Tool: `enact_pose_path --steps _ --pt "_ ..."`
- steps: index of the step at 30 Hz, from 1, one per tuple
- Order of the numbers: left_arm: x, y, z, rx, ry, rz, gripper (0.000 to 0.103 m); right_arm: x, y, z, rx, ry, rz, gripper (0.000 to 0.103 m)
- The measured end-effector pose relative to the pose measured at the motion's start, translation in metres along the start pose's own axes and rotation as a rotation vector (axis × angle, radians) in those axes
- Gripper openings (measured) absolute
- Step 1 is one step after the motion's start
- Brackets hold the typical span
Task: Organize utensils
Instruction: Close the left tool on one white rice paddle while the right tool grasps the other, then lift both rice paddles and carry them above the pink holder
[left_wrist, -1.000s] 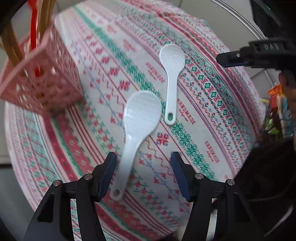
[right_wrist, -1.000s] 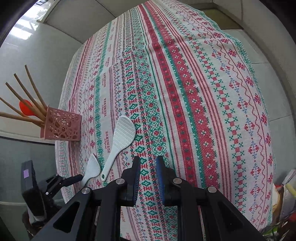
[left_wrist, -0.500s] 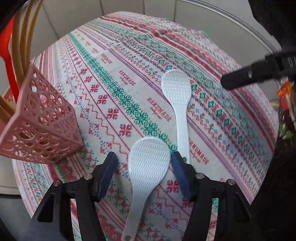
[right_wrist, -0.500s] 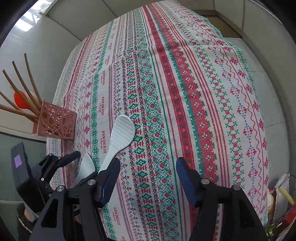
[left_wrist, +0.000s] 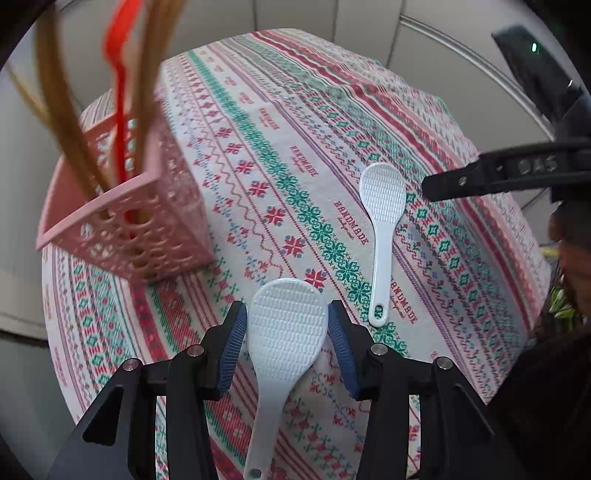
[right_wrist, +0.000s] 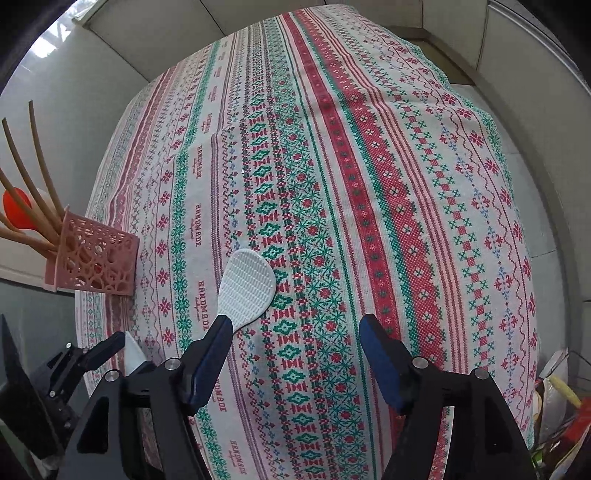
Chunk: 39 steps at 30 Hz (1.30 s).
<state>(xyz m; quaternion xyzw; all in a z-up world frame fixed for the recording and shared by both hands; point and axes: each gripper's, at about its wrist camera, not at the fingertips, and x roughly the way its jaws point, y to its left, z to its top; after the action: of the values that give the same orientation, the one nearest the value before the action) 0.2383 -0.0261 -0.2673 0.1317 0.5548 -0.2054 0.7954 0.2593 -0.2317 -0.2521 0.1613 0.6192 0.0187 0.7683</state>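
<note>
Two white rice paddles lie on the patterned tablecloth. The near paddle has its head between the blue pads of my left gripper, which closes on its two edges. The far paddle lies to the right; in the right wrist view its head shows just ahead of my open right gripper, whose left finger hides its handle. A pink lattice basket holds wooden sticks and a red utensil at the left; it also shows in the right wrist view.
The tablecloth covers a table that drops off at its edges. My right gripper's finger reaches in over the far paddle from the right. Clutter lies on the floor at the lower right.
My left gripper moved forward along the near paddle from its handle to its head and narrowed onto it. My right gripper opened wide and moved closer to the far paddle.
</note>
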Motion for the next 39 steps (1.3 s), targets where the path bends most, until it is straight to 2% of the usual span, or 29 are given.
enact_pose_path --steps 7,12,16,23,25,30,32,36,39 --pt "-0.026 0.019 -0.011 -0.105 -0.024 -0.027 0.048 0.022 0.015 0.016 0.026 0.004 -0.005 0.072" --pt "-0.037 0.025 -0.016 -0.114 -0.044 -0.036 0.048 0.041 0.031 0.031 0.015 0.011 -0.014 0.072" --pt "-0.042 0.030 -0.020 -0.128 -0.043 -0.047 0.048 0.050 0.045 0.039 -0.086 0.003 0.008 0.074" --pt "-0.044 0.035 -0.022 -0.125 -0.037 -0.065 0.048 0.057 0.046 0.049 -0.253 0.006 0.144 0.070" --pt "-0.042 0.034 -0.021 -0.124 -0.032 -0.063 0.048 0.055 0.038 0.050 -0.252 0.004 0.187 0.066" --pt "-0.039 0.033 -0.022 -0.129 -0.024 -0.053 0.048 0.060 0.022 0.053 -0.219 0.003 0.277 0.043" --pt "-0.039 0.034 -0.022 -0.135 -0.024 -0.051 0.048 0.062 0.018 0.054 -0.206 0.011 0.311 0.038" --pt "-0.039 0.036 -0.021 -0.143 -0.028 -0.043 0.048 0.067 0.007 0.052 -0.180 0.051 0.346 0.012" --pt "-0.040 0.038 -0.020 -0.150 -0.033 -0.036 0.048 0.059 -0.003 0.046 -0.168 0.063 0.357 0.009"
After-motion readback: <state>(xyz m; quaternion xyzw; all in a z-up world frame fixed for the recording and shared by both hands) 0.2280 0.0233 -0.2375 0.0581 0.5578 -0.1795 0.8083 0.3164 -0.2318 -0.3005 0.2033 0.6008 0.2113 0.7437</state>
